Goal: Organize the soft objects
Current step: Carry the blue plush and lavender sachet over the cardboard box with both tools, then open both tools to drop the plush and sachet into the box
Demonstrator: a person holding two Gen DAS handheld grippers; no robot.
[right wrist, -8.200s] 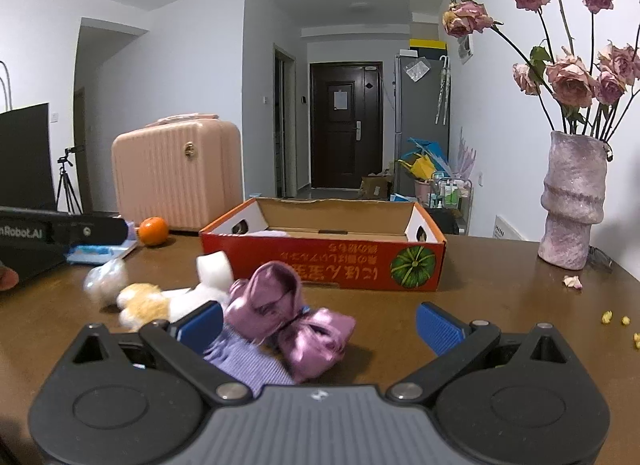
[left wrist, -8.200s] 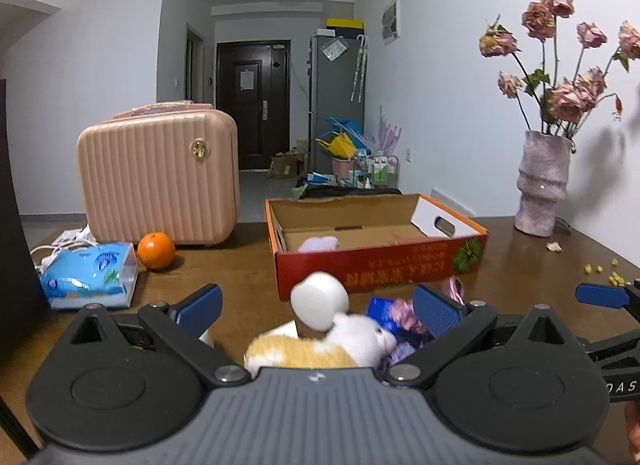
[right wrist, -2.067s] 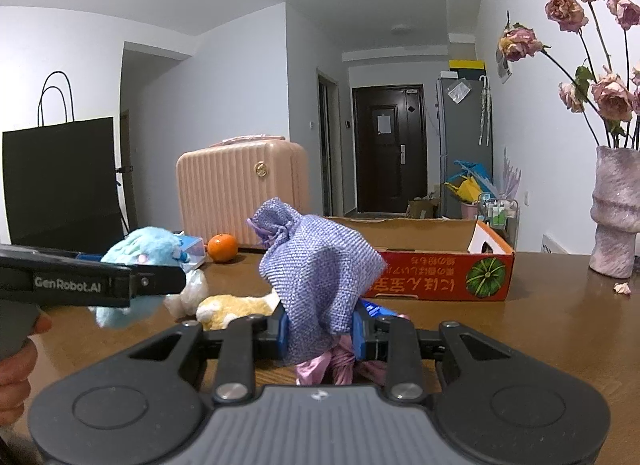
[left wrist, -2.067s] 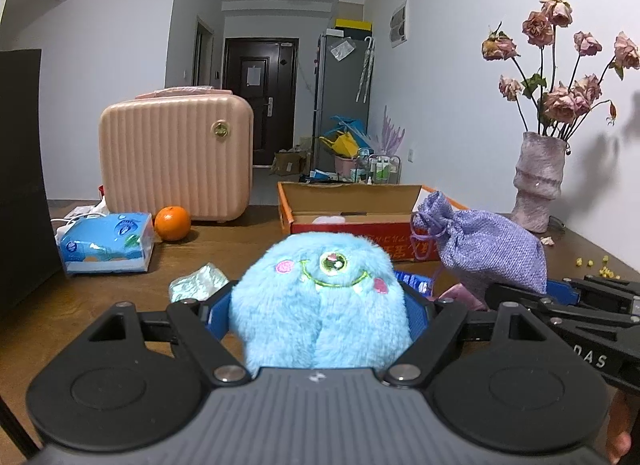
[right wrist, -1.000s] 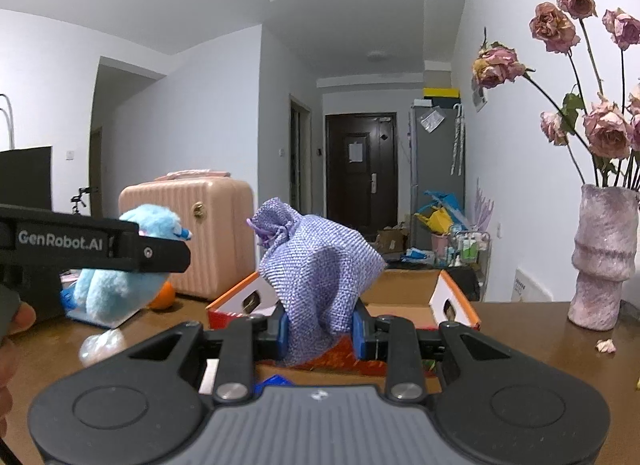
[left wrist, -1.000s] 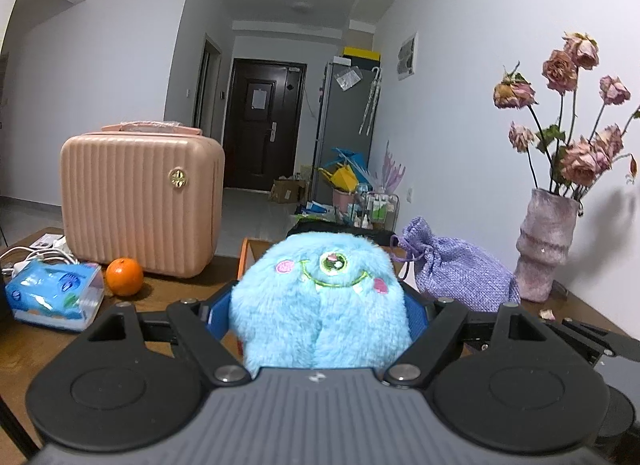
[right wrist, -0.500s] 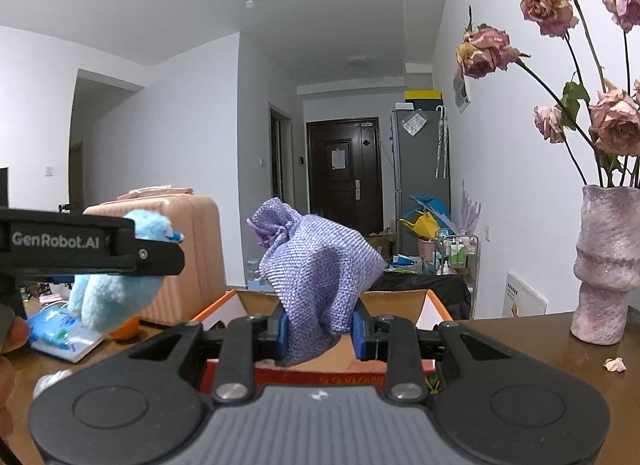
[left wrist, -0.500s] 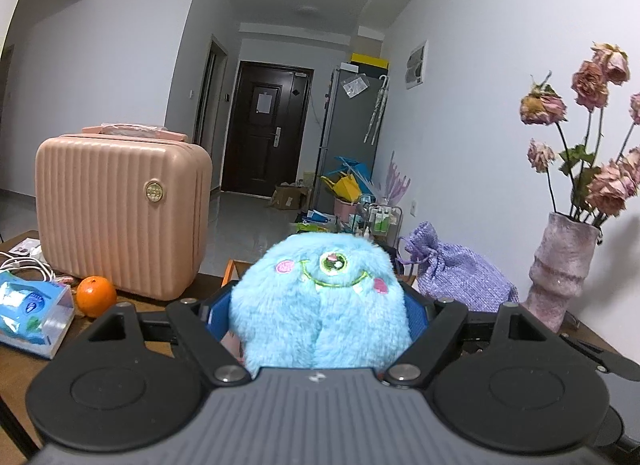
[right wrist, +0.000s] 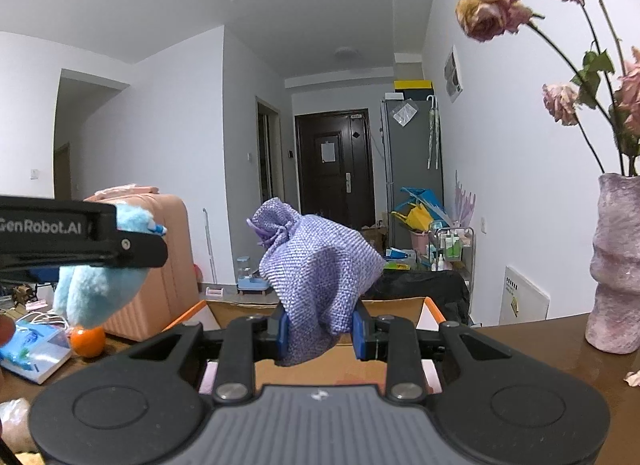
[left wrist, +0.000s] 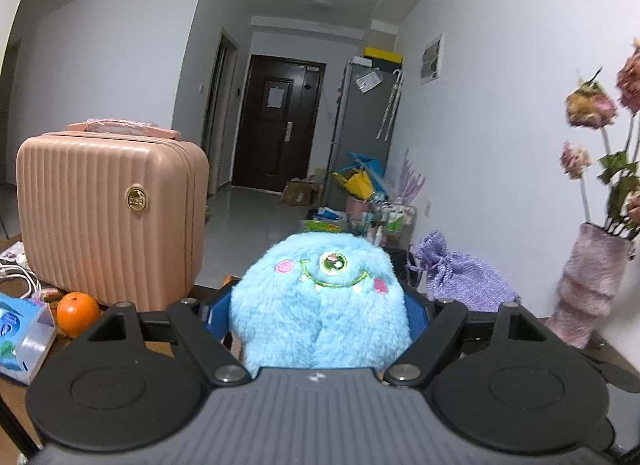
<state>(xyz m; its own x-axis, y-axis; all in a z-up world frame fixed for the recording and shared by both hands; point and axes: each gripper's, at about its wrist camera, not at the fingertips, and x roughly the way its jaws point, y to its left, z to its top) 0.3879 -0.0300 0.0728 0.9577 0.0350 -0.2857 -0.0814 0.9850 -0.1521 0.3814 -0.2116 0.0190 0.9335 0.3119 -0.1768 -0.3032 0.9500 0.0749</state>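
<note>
Left gripper (left wrist: 320, 305) spread wide, clamped on blue plush monster (left wrist: 320, 301). Right gripper (right wrist: 319, 329) pinched narrow on lilac drawstring pouch (right wrist: 316, 265), above cardboard box (right wrist: 400, 305); plush at nine o'clock. "GenRobot.AI" readable on left tongs.

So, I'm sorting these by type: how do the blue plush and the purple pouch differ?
The plush is fluffy blue fur with a stitched face; the pouch is coarse woven purple cloth with a drawstring neck. The plush fills the left gripper wide; the pouch is pinched narrow in the right gripper. Both are soft and held aloft.
</note>
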